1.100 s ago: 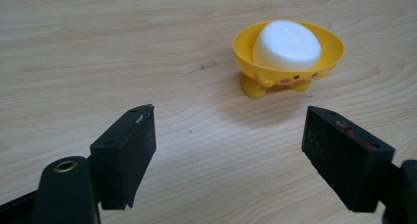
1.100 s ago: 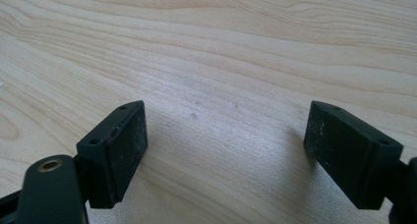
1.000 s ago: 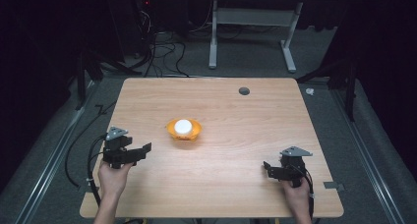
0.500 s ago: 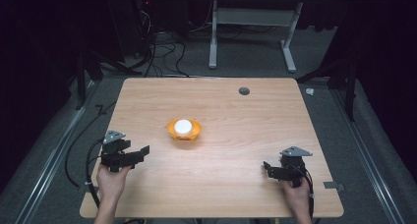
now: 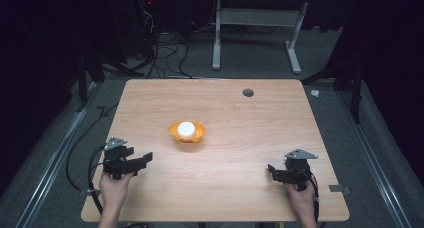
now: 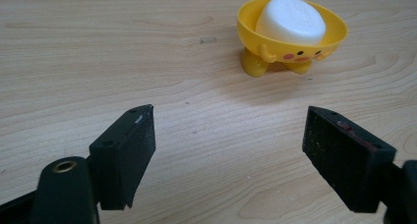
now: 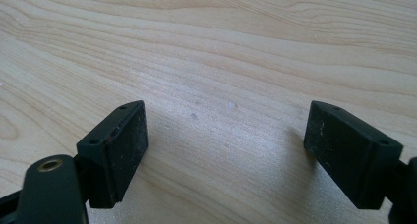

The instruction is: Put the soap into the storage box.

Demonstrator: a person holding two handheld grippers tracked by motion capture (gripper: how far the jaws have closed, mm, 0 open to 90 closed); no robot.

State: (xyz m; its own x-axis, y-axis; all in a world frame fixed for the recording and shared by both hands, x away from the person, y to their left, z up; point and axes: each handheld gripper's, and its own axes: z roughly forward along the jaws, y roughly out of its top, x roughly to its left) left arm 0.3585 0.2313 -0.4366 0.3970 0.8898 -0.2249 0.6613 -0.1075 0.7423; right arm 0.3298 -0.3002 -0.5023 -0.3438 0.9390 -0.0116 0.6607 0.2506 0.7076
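High view: yellow chick-shaped bowl (image 5: 187,133) with white soap bar (image 5: 186,128) sits mid-table (image 5: 250,138), left gripper (image 5: 145,158) and right gripper (image 5: 271,171) apart from it, near the front edge. Left gripper view: jaws spread, empty, bowl ahead; approach step, next move likely calls for reaching in. Right gripper view: jaws spread over bare wood.

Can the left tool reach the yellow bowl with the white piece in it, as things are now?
Probably yes. The left tool stands open and faces the yellow bowl; bare table lies between them, with nothing in the way.
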